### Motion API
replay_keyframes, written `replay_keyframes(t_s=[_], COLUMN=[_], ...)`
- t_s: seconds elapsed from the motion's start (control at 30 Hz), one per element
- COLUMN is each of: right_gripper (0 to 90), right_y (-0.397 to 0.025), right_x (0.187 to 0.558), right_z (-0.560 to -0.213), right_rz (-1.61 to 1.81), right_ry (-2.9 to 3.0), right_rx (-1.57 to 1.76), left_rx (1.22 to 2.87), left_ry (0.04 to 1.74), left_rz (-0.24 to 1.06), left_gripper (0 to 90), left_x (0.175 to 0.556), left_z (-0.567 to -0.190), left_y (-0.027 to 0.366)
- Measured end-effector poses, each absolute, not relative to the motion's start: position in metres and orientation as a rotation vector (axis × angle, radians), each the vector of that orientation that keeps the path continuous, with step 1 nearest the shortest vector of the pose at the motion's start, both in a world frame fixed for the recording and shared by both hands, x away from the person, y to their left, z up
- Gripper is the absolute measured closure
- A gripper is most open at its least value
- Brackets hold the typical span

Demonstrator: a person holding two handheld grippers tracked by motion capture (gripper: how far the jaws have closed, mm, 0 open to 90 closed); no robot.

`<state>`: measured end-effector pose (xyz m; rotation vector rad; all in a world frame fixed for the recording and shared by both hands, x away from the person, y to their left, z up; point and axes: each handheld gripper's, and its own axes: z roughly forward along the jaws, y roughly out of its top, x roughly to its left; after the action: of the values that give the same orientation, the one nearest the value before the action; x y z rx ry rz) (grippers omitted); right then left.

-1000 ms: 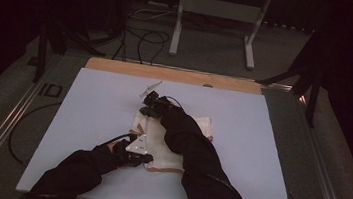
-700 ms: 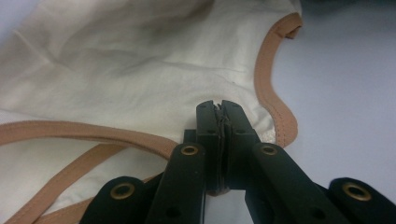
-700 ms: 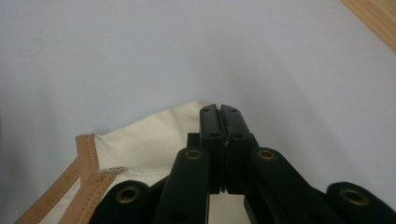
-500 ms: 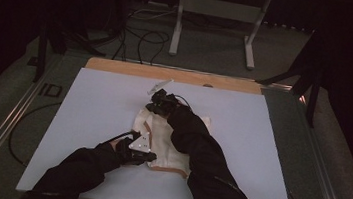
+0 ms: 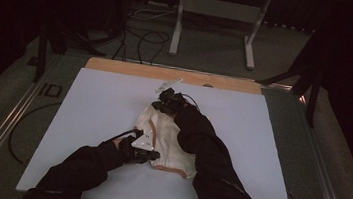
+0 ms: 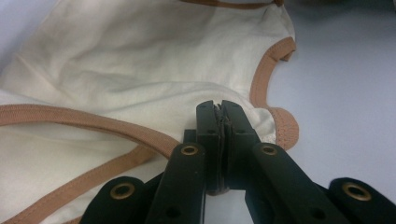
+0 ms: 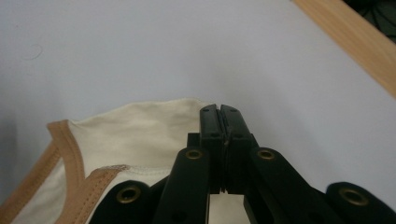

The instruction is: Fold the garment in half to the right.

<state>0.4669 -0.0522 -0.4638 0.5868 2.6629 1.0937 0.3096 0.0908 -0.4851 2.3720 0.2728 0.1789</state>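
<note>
cloth pinched at two ends, slip is the risk

the left gripper is pinching the cream garment near the table's front edge; the right gripper is clamping its far hem toward the back edge. uneven pulling could free the thin fabric or bunch it. compared with earlier, the right gripper is sitting farther back, the cloth stretching longer.

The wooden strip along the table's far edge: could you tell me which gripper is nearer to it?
Right. The right gripper is at the garment's far end, close to the wooden strip. The left gripper is at the garment's near end, further from the strip.
</note>
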Motion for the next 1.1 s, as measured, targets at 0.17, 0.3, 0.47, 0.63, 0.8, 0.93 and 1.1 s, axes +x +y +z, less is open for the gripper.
replay_keyframes(t_s=[0.17,0.3,0.47,0.63,0.8,0.93,1.1], right_gripper=[89.9,89.9,89.9,89.9,89.8,89.8,89.8], right_y=[-0.066,-0.078,-0.091,-0.105,-0.117,-0.125,-0.135], right_x=[0.465,0.463,0.461,0.459,0.458,0.457,0.454], right_z=[-0.457,-0.452,-0.448,-0.445,-0.444,-0.443,-0.441], right_rz=[1.107,1.108,1.116,1.116,1.129,1.134,1.146], right_ry=[2.642,2.625,2.598,2.584,2.566,2.554,2.537], right_rx=[0.602,0.616,0.631,0.656,0.687,0.697,0.716], left_rx=[2.369,2.368,2.362,2.360,2.359,2.360,2.361], left_ry=[0.259,0.243,0.225,0.216,0.203,0.191,0.175], left_rz=[0.179,0.181,0.179,0.181,0.177,0.171,0.169], left_gripper=[88.2,88.2,88.2,88.2,88.1,88.2,88.2], left_x=[0.310,0.311,0.313,0.314,0.315,0.315,0.314], left_z=[-0.481,-0.478,-0.474,-0.473,-0.471,-0.469,-0.467], left_y=[0.084,0.077,0.069,0.062,0.057,0.051,0.045])
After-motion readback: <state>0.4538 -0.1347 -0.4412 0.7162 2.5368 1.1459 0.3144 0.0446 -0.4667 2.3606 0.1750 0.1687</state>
